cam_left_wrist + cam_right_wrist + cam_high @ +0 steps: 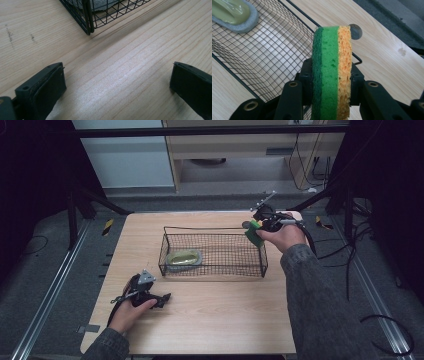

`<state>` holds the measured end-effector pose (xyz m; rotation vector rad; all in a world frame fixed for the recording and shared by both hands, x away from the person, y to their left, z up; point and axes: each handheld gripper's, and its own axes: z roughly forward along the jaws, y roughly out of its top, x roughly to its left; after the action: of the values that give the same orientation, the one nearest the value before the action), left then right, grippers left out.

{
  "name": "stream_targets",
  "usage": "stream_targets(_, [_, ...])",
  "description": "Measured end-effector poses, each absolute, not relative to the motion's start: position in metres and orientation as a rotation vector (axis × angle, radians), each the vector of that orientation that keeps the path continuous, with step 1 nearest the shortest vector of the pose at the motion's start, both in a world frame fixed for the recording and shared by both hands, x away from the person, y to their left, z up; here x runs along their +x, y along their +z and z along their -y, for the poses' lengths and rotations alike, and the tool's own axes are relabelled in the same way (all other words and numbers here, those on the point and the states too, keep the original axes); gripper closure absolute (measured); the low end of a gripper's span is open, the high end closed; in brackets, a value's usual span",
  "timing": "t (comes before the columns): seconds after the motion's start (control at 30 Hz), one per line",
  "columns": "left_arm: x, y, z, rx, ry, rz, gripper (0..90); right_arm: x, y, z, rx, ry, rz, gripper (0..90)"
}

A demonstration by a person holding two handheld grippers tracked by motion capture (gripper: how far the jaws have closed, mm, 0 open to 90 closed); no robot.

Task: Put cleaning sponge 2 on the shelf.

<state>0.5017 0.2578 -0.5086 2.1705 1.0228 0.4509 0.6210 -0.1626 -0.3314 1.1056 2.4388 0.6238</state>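
— Why is your left gripper [165,297] parked on the table [210,320]?

— I rest it there, jaws wide apart and empty, out of the way.

— And the right gripper [332,82]?

— It's clamped on the sponge [332,72], held on edge over the basket [215,252] at its right end so it can drop in beside the scrubber [184,259].

Sponge [331,75] lower end cut off by frame bottom; scrubber [100,3] in basket [86,15] cropped at top edge.

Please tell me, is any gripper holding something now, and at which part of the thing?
The right gripper holds the sponge, its jaws pressing the two broad faces at its lower part. The left gripper is open, holding nothing.
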Motion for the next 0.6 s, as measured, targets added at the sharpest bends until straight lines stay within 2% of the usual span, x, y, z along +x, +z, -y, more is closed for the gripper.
stream_targets(0.6, [0.502, -0.509, -0.258, 2.171, 0.449, -1.014, 0.0, 0.630, -0.365, 0.151, 1.096, 0.544, -2.487, 65.5])
